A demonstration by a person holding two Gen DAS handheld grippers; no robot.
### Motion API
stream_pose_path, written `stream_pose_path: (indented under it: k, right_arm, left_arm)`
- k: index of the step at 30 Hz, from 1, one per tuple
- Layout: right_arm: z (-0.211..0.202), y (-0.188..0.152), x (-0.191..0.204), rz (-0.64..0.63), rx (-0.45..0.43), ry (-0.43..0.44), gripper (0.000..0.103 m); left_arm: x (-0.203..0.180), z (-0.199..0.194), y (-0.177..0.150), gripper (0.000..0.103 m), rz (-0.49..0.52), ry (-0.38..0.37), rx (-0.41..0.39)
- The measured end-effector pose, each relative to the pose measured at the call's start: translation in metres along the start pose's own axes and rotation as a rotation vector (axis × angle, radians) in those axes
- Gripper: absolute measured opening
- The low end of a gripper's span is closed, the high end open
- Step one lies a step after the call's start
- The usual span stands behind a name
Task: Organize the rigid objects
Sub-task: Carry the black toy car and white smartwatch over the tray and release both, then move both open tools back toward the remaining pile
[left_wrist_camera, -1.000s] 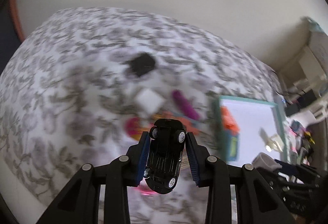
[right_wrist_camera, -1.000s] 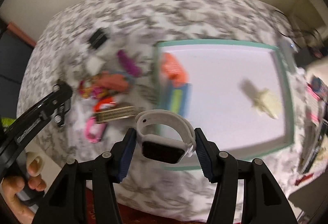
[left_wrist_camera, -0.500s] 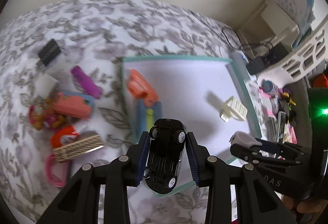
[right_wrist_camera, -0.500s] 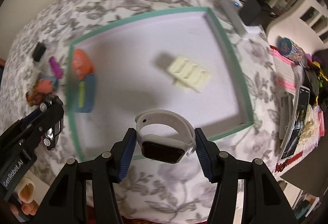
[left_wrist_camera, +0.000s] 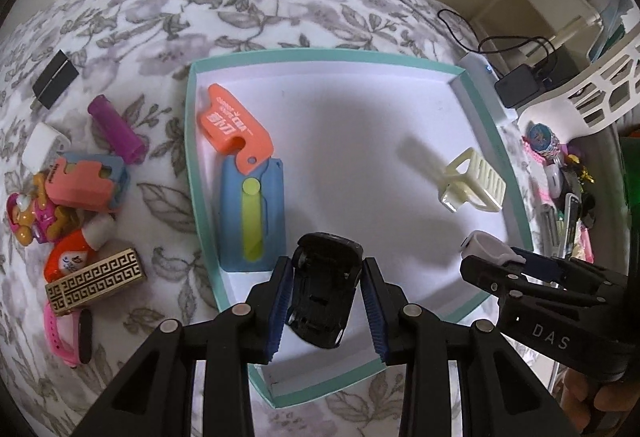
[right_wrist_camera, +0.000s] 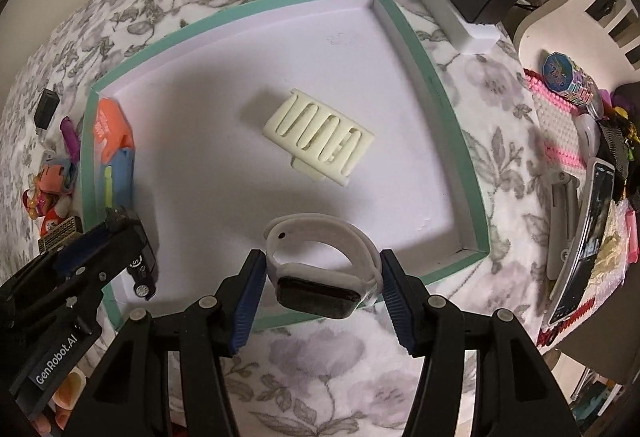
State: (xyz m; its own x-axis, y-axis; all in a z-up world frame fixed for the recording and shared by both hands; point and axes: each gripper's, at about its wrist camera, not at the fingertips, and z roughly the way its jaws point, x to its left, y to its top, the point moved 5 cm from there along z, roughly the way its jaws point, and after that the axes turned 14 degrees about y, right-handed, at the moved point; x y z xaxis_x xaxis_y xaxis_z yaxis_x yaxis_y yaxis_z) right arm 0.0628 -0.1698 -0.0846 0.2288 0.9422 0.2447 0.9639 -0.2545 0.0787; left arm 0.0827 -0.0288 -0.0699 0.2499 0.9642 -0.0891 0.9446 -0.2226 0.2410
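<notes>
- Left tongs (left_wrist_camera: 323, 297) are set narrow, blue pads clamped on a black toy car (left_wrist_camera: 323, 291), which sits upside down with its underside and wheels facing the camera.
- That car hangs over the near edge of the teal-rimmed tray (left_wrist_camera: 191, 141), nose pointing into the white floor of the tray.
- Right tongs (right_wrist_camera: 322, 277) are clamped on a white smartwatch (right_wrist_camera: 320, 265), pads pressing the strap on both sides, dark screen facing down toward the camera, strap looped in a closed ring.
- The watch is held above the tray's near rim; whether it touches the tray floor is hard to tell from here.
- In the left wrist view the right tongs come in from the right with the white watch band showing at the tips.
- Inside the tray: an orange plastic piece (left_wrist_camera: 236, 127) lying partly over a blue case with a lime stripe (left_wrist_camera: 253, 217), both against the left wall, and a cream slotted holder (right_wrist_camera: 319, 142) out toward the middle-right, well apart from them.
- Outside the tray on the floral surface (left_wrist_camera: 256, 1), to its left: a purple tube (left_wrist_camera: 116, 129), a black box (left_wrist_camera: 55, 79), a gold-patterned block (left_wrist_camera: 94, 281), a pink band (left_wrist_camera: 66, 337) and a cluster of small colourful toys.
</notes>
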Motion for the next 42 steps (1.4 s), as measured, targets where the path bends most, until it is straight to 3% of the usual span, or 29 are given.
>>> stream_pose_path:
  k: [2,3,4,5,6,11,13,19,20,21,22,24,31,42]
  right_arm:
    - [0.003,0.001,-0.002,0.008,0.005,0.003,0.059]
    - [0.005,-0.001,-0.004,0.011,0.007,0.005,0.059]
    - [0.007,0.000,-0.005,0.014,0.013,0.010,0.059]
    - [0.008,0.001,-0.005,0.016,0.018,0.012,0.059]
    - [0.009,0.001,-0.007,0.019,0.020,0.013,0.059]
    - [0.009,0.000,-0.011,0.020,0.020,0.009,0.060]
    - [0.007,0.000,-0.011,0.016,0.021,0.009,0.066]
    - [-0.004,0.003,-0.009,0.002,0.009,0.021,0.071]
    - [-0.005,0.003,-0.008,-0.004,0.008,0.024,0.071]
    - [-0.007,0.003,-0.010,-0.011,0.011,0.025,0.075]
    - [-0.009,0.004,-0.009,-0.019,0.010,0.022,0.085]
    - [-0.013,0.005,-0.007,-0.027,-0.002,0.020,0.093]
    - [-0.018,0.004,0.000,-0.041,-0.007,0.014,0.093]
    - [-0.029,0.004,0.052,-0.071,-0.009,0.013,0.093]
  left_arm:
    - [-0.001,0.000,0.000,0.039,0.005,0.005,-0.002]
    - [0.000,-0.002,0.001,0.045,0.003,0.007,-0.004]
    - [0.001,-0.002,0.002,0.051,-0.001,0.007,-0.005]
    - [-0.001,-0.002,0.004,0.068,-0.006,0.007,-0.005]
    - [0.000,-0.003,0.005,0.073,-0.013,0.004,-0.007]
    - [0.007,-0.013,0.009,0.073,-0.028,0.010,-0.022]
    - [0.011,-0.018,0.010,0.073,-0.032,0.014,-0.032]
    - [0.027,-0.030,0.014,0.092,-0.057,0.046,-0.068]
    - [0.031,-0.030,0.015,0.101,-0.063,0.053,-0.075]
    - [0.035,-0.032,0.015,0.103,-0.070,0.061,-0.083]
    - [0.038,-0.032,0.016,0.103,-0.080,0.072,-0.091]
    - [0.050,-0.032,0.017,0.103,-0.107,0.109,-0.103]
    - [0.087,-0.031,0.020,0.103,-0.182,0.168,-0.116]
    - [0.157,-0.057,0.020,0.103,-0.298,0.203,-0.171]
